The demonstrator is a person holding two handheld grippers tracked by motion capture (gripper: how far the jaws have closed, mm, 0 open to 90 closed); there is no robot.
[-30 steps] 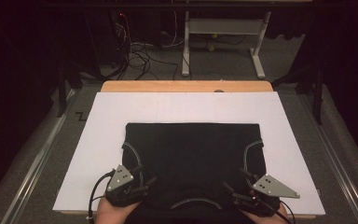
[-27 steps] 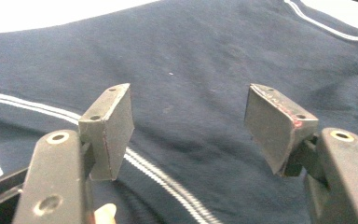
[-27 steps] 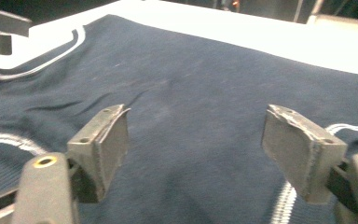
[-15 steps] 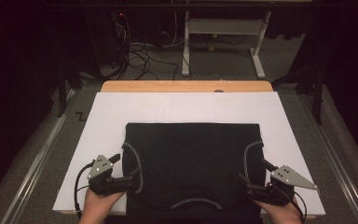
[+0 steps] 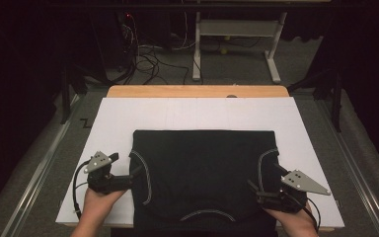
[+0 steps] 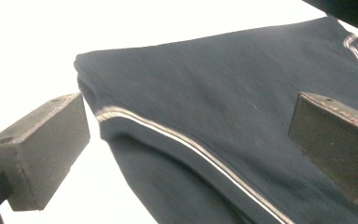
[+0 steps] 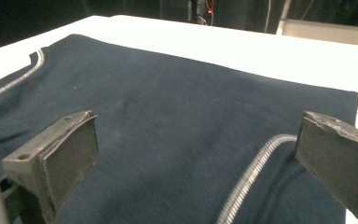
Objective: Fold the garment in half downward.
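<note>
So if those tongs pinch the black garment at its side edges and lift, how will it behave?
The black garment will probably sag and drape: it lies flat, folded, in soft knit with a rumpled edge near the left tongs. It looks light for its size. On the smooth white sheet it would likely bunch if pushed.

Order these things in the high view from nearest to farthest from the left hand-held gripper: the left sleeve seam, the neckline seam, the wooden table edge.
From the left hand-held gripper:
1. Left sleeve seam: right beside its tips, on the garment's left side.
2. Neckline seam: farther right, at the near edge.
3. Wooden table edge: at the far side of the table.
</note>
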